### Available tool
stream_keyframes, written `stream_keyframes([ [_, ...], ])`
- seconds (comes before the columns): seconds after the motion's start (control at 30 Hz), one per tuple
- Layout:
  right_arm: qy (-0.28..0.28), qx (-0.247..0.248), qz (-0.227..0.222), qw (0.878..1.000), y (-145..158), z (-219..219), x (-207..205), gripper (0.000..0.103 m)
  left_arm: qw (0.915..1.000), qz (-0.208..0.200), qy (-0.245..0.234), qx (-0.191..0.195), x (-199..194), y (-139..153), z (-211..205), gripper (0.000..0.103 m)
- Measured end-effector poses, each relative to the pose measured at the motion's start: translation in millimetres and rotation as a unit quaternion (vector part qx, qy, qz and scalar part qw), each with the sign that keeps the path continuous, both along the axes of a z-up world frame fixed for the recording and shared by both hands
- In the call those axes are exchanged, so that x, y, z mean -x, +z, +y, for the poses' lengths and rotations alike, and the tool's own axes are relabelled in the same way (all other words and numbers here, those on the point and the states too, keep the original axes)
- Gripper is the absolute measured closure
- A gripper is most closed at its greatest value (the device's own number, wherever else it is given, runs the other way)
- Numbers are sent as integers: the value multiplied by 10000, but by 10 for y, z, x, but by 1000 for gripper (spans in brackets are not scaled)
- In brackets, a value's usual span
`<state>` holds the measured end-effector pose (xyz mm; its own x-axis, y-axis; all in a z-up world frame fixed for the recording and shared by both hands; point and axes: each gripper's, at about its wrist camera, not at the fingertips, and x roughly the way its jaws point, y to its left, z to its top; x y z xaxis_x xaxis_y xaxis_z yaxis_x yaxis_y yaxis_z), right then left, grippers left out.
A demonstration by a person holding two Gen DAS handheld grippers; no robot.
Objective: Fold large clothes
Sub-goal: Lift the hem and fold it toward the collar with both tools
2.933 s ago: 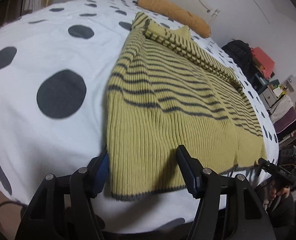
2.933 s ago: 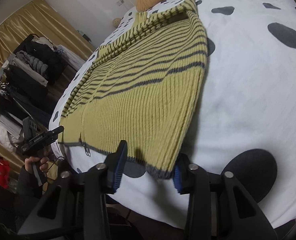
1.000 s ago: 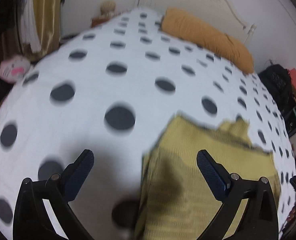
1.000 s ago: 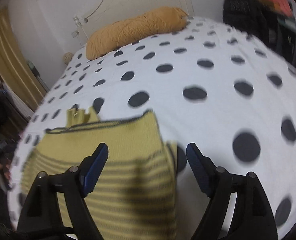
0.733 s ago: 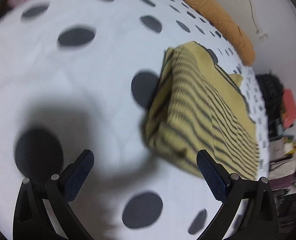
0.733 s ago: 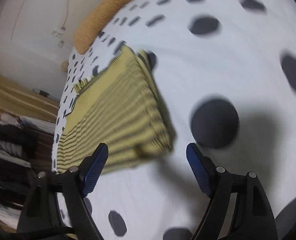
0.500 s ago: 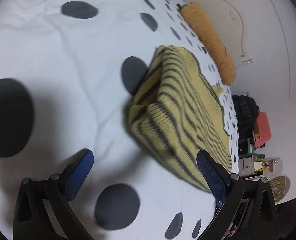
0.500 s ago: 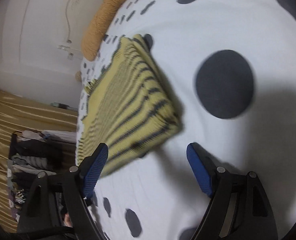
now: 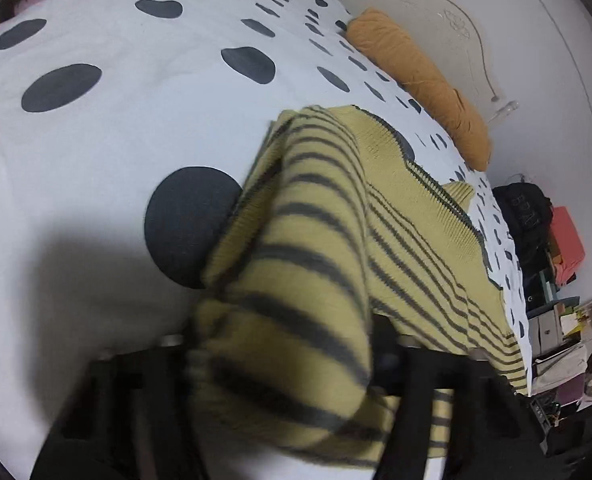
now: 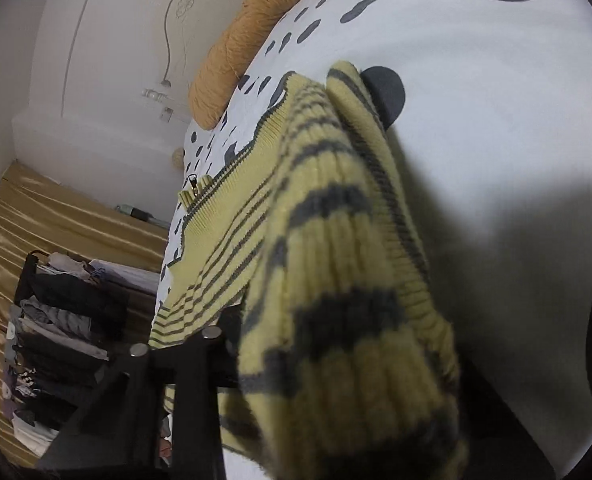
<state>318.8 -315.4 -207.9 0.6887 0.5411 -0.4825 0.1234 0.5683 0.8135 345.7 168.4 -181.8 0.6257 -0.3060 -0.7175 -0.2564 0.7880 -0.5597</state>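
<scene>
- Looking along both grippers, we see a bed [image 9: 108,148] under a white cover with dark polka dots, filling most of each view.
- We count one orange bolster pillow [image 9: 420,80] at the head of the bed, upper right in the left wrist view and top centre in the right wrist view, against a white wall with a curved cream headboard [image 9: 448,20].
- We see gold curtains [image 10: 36,216] at the lower left of the right wrist view, with one dark rack [image 10: 56,320] holding stacked dark and grey clothes in front of them.
- We see cluttered shelves with boxes [image 9: 560,304] at the right edge of the left wrist view; what they hold is too small to tell.
- We count one garment, a yellow knitted sweater [image 9: 416,216] with dark stripes and a zip, lying folded on the bed, centre to lower right.
- Our left gripper [image 9: 284,344] is closing its jaws with a bunched corner of the sweater between them, about half open.
- Our right gripper [image 10: 336,352] is closing likewise around the opposite corner; its right finger is hidden by the knit.
</scene>
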Motion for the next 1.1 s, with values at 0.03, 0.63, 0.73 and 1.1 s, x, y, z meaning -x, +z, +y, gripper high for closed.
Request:
stream_keyframes([
  [0.03, -8, 140, -92, 9999, 44, 23, 36, 73, 9997, -82, -5, 235, 37, -5, 47, 61],
  [0.63, 354, 1380, -18, 9898, 599, 124, 1879, 76, 9990, -72, -168, 415, 1891, 350, 21, 66],
  [0.73, 350, 1428, 368, 9885, 245, 100, 2114, 71, 9975, 124, 27, 692, 2054, -3, 101, 64],
  [1.1, -523, 1451, 670, 9858, 492, -344, 2671, 51, 9972, 58, 137, 732, 2129, -114, 95, 57],
])
